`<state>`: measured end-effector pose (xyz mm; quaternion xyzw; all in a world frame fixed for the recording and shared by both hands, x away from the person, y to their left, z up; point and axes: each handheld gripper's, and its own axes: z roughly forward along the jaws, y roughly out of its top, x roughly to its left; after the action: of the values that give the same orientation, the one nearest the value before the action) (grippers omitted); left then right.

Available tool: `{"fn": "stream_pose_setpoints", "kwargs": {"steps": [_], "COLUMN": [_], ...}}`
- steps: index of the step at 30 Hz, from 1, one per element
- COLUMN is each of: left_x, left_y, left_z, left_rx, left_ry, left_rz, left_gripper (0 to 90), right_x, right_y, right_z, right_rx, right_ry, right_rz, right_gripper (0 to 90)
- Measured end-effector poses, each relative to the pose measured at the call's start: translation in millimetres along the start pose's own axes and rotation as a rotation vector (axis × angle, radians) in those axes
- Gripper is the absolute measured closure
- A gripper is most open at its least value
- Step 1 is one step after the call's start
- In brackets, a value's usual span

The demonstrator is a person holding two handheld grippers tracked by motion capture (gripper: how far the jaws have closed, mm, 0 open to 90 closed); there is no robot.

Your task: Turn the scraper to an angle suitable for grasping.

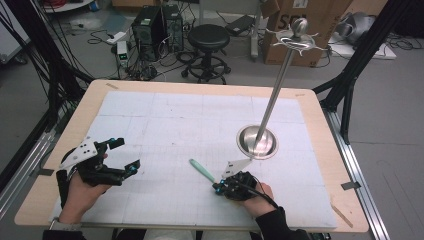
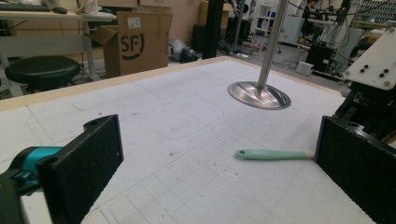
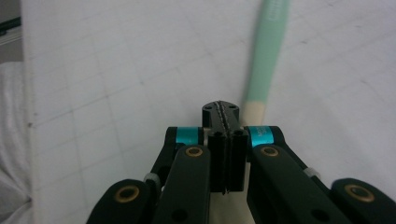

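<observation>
On the white gridded mat [image 1: 165, 125] that covers the wooden table [image 1: 310, 107], I count one mint-green utensil handle [image 1: 201, 170], one metal stand [image 1: 272, 100] and my two grippers. The handle lies flat near the middle front of the mat, its free end pointing away to the left. The far end meets my right gripper [image 1: 218, 186]; in the right gripper view the jaws are pressed flat together, with the pale end of the handle [image 3: 261, 65] running just beside them. I cannot tell whether anything is pinched between them. My left gripper [image 1: 127, 155] sits at the left of the mat with its jaws spread wide, nothing between them, well apart from the handle. The stand rises from a single round steel base [image 1: 257, 142] to the right of centre, one tall pole topped by a ball. Beyond the table I see one black stool [image 1: 208, 37] and one cardboard box [image 1: 305, 25].
</observation>
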<state>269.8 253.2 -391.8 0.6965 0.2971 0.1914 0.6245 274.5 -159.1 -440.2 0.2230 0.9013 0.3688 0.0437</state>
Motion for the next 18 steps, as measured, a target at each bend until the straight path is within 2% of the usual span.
{"fn": "stream_pose_setpoints", "kwargs": {"steps": [1,9,13,15,18], "left_x": [0.1,-0.8,-1.2,-1.2,-1.3], "left_y": [-0.1,-0.6,-0.9,-0.9,-1.0], "left_z": [0.1,0.7,1.2,1.2,1.4], "left_rx": [0.0,0.005,0.006,0.007,0.008], "left_ry": [0.0,-0.002,-0.005,-0.004,-0.003], "left_rz": [0.0,0.003,0.002,0.002,0.001], "left_gripper": [1.7,1.7,1.7,1.7,1.7], "right_x": [-4.5,-15.9,-19.2,-20.2,-20.8], "right_y": [-2.5,-8.2,-8.8,-9.0,-9.2], "right_z": [-2.8,-8.9,-9.6,-9.8,-9.8], "right_rx": [-0.005,-0.015,-0.018,-0.02,-0.02], "right_ry": [-0.016,-0.054,-0.069,-0.097,-0.092], "right_rz": [0.007,0.027,0.013,-0.003,-0.002], "right_gripper": [90.0,90.0,90.0,90.0,90.0]}}
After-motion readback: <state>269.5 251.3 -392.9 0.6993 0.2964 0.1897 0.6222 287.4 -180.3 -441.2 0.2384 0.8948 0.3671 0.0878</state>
